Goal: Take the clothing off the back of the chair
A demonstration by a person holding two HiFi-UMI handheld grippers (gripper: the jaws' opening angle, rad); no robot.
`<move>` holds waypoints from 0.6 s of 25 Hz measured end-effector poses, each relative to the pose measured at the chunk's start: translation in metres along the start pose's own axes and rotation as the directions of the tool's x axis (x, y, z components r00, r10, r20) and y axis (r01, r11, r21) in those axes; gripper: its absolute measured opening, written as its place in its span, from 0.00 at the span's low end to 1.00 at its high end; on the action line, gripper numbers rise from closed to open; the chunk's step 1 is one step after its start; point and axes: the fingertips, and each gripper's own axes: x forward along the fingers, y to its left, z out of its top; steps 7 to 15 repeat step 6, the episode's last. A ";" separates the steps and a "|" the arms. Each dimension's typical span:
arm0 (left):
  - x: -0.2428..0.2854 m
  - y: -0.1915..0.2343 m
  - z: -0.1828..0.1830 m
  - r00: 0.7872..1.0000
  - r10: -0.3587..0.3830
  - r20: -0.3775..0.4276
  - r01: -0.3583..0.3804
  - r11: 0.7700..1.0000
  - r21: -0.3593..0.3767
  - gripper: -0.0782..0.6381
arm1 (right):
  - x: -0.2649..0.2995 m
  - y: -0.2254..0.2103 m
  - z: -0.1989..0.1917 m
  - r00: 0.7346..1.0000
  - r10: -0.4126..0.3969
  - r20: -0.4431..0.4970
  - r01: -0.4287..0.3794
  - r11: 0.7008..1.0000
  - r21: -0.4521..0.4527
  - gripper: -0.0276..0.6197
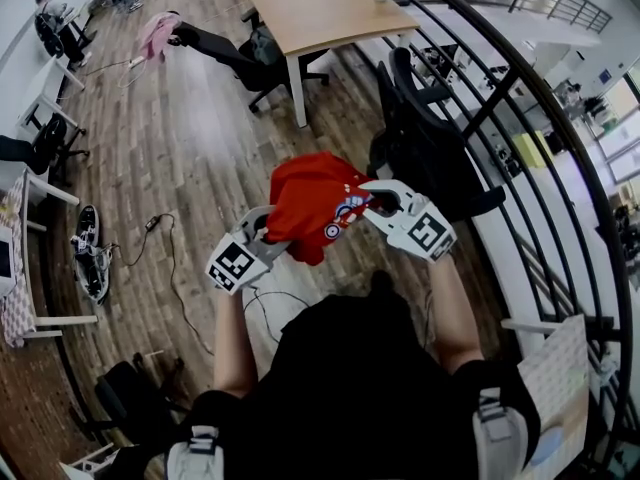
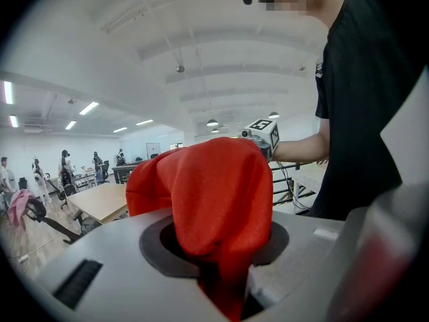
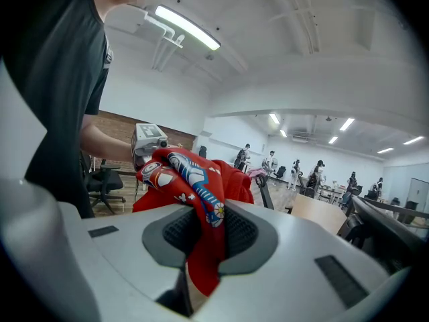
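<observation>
Both ends of the red shirt [image 1: 312, 206] are pinched, one in the left tongs [image 1: 267, 231], one in the right tongs [image 1: 373, 201], so it spans crosswise between them in mid-air, beside the black chair [image 1: 425, 153].

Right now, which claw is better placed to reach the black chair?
Right, probably: the right claw is beside the black chair, while the left claw is on the far side of the red shirt. Both are clamped on it.
</observation>
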 end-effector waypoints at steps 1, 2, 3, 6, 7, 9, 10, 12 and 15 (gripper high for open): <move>0.000 0.000 0.000 1.000 -0.001 0.002 0.001 1.000 0.003 0.29 | 0.000 0.000 0.000 1.000 -0.002 -0.001 0.002 1.000 0.002 0.14; 0.000 0.000 -0.001 1.000 -0.003 0.003 0.003 1.000 0.004 0.29 | 0.001 0.000 -0.001 1.000 -0.004 -0.002 0.004 1.000 0.005 0.14; 0.000 0.000 -0.001 1.000 -0.004 0.004 0.004 1.000 0.001 0.29 | 0.001 0.000 -0.001 1.000 -0.005 -0.002 0.005 1.000 0.006 0.14; 0.000 0.002 -0.003 1.000 -0.005 0.006 0.005 1.000 0.004 0.29 | 0.004 0.000 -0.003 1.000 -0.006 -0.007 0.006 1.000 0.001 0.14; 0.000 0.002 -0.003 1.000 -0.005 0.006 0.005 1.000 0.004 0.29 | 0.004 0.000 -0.003 1.000 -0.006 -0.007 0.006 1.000 0.001 0.14; 0.000 0.002 -0.003 1.000 -0.005 0.006 0.005 1.000 0.004 0.29 | 0.004 0.000 -0.003 1.000 -0.006 -0.007 0.006 1.000 0.001 0.14; 0.000 0.002 -0.003 1.000 -0.005 0.006 0.005 1.000 0.004 0.29 | 0.004 0.000 -0.003 1.000 -0.006 -0.007 0.006 1.000 0.001 0.14; 0.000 0.002 -0.003 1.000 -0.005 0.006 0.005 1.000 0.004 0.29 | 0.004 0.000 -0.003 1.000 -0.006 -0.007 0.006 1.000 0.001 0.14; 0.000 0.002 -0.003 1.000 -0.005 0.006 0.005 1.000 0.004 0.29 | 0.004 0.000 -0.003 1.000 -0.006 -0.007 0.006 1.000 0.001 0.14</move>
